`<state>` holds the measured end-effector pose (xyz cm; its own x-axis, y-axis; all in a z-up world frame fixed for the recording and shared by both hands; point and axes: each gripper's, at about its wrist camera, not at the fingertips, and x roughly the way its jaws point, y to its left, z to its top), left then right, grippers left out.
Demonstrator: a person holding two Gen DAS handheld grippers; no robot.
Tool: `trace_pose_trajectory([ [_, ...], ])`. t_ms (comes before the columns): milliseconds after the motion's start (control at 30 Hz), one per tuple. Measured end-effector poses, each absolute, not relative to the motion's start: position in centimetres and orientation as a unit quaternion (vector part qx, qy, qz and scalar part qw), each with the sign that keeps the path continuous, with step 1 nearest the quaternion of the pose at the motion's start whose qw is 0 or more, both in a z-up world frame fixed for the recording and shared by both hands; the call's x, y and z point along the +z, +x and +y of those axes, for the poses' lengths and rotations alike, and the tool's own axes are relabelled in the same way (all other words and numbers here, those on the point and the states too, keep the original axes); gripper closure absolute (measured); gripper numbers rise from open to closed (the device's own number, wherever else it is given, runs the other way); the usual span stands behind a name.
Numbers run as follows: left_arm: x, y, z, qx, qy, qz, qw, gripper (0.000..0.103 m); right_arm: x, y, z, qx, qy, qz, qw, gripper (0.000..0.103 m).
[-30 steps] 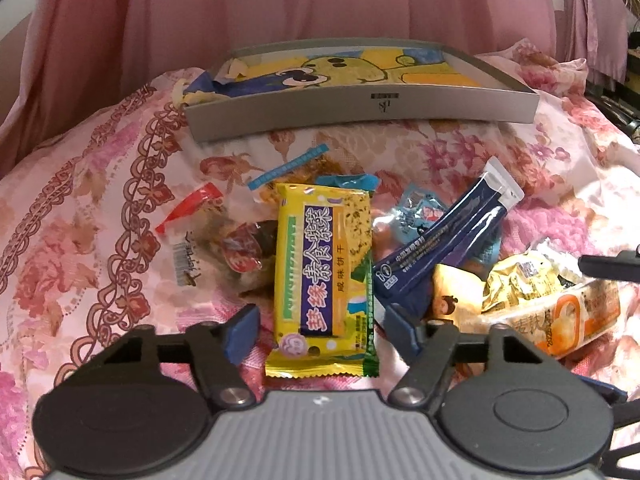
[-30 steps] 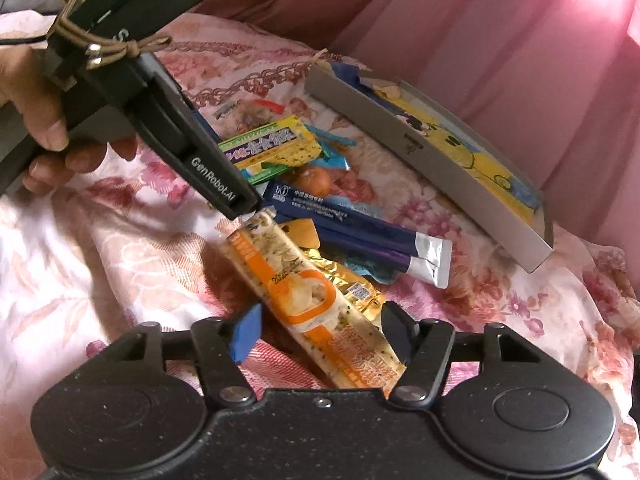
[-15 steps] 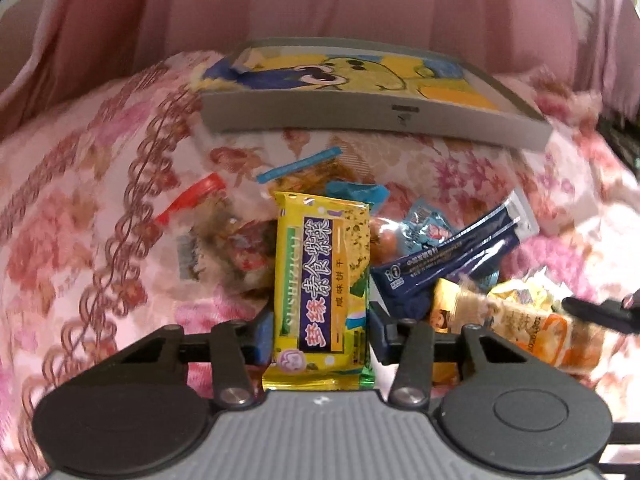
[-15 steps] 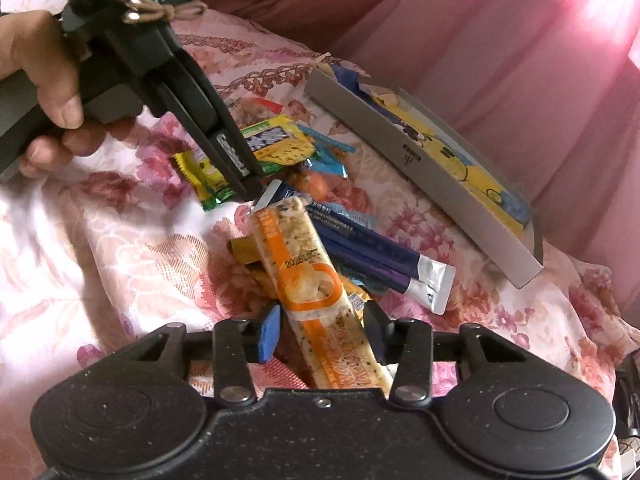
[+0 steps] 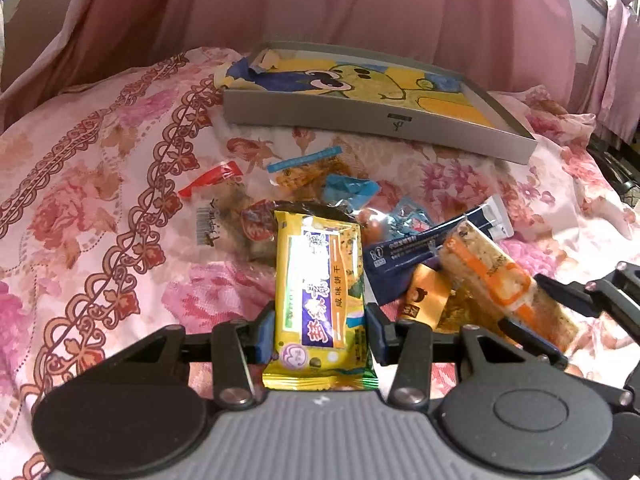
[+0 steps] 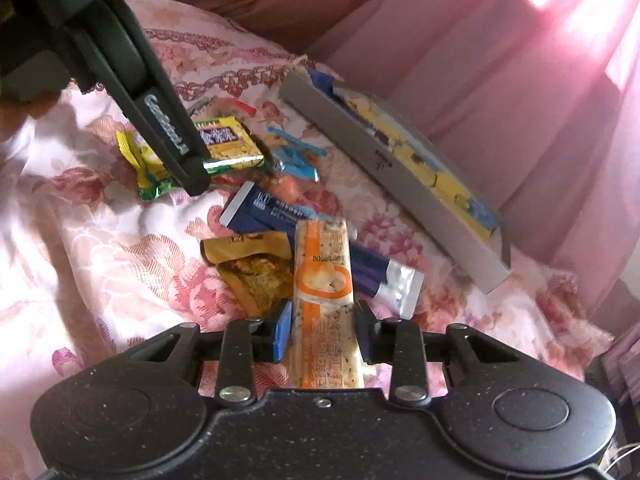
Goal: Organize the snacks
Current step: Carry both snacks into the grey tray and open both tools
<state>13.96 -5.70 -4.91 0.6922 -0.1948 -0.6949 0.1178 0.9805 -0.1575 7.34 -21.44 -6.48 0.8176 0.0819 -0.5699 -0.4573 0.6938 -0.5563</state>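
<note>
On the left, the left gripper [image 5: 320, 330] is clamped on the near end of a yellow cracker packet [image 5: 320, 292], one blue-padded finger pressed to each long edge. Gripping it across the short width lets the flat, glossy foil packet stand out stiffly ahead of the tongs rather than droop. In the right wrist view its far end appears to hang just clear of the bedspread [image 5: 100, 208], a soft, quilted cloth with pink flowers and brown scrollwork.

In the middle lies the loose heap of snacks: a red-ended clear wrapper [image 5: 216, 196], small crinkled blue packets [image 5: 350, 190], dark blue stick sachets [image 6: 320, 236] with silver crimped ends, and a brown pouch [image 6: 252, 268] with a clear window showing golden crumbs. They overlap one another on the yielding cloth.

To the right, the right gripper [image 6: 322, 334] is closed on the near part of a long orange-and-white bar [image 6: 324, 280], speckled and slim, also held across its width.

Beyond the heap sits the grey tray [image 5: 380, 120], shallow, rigid and square-cornered, lined with a yellow cartoon picture; it is probably where the snacks belong.
</note>
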Motion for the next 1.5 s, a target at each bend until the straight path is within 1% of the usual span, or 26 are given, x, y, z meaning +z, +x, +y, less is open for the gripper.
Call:
trace_pose_trajectory([
  [100,-5.0,13.6,-5.7,-0.085,-0.050,0.384,0.918,0.054,-6.4,7.8,-21.7,0.144,-0.336,0.275,0.889,0.065],
  [167,-5.1,13.5,-5.7,-0.085,-0.054,0.385,0.917,0.054,-6.7,8.4,-22.1,0.136,-0.318,0.292,0.892,0.059],
  [233,-5.0,13.3,-5.6,-0.085,-0.057,0.383,0.918,0.054,-6.9,8.8,-22.3,0.132,-0.303,0.304,0.894,0.059],
  [333,-4.9,13.1,-5.7,-0.088,-0.059,0.376,0.921,0.054,-6.9,8.8,-22.2,0.133,-0.301,0.303,0.894,0.065],
  [367,-4.8,13.0,-5.8,-0.089,-0.060,0.373,0.921,0.054,-6.9,8.6,-22.0,0.134,-0.308,0.298,0.893,0.067],
  [533,-4.6,12.7,-6.0,-0.097,-0.064,0.363,0.925,0.054,-6.4,7.3,-21.1,0.136,-0.344,0.262,0.891,0.068],
  [667,-4.6,12.7,-6.0,-0.097,-0.070,0.356,0.927,0.054,-6.1,6.4,-20.4,0.123,-0.381,0.214,0.891,0.068],
  [967,-3.8,12.5,-5.5,-0.090,-0.088,0.334,0.934,0.054,-6.1,6.7,-20.6,0.055,-0.441,0.140,0.885,0.068],
  [1267,-0.4,15.7,-6.4,-0.089,-0.096,0.301,0.944,0.054,-3.7,10.7,-22.0,-0.003,-0.398,0.073,0.915,0.068],
  [1500,2.6,21.5,-8.9,-0.077,-0.099,0.275,0.953,0.054,-1.8,17.2,-23.4,-0.024,-0.335,0.051,0.940,0.068],
])
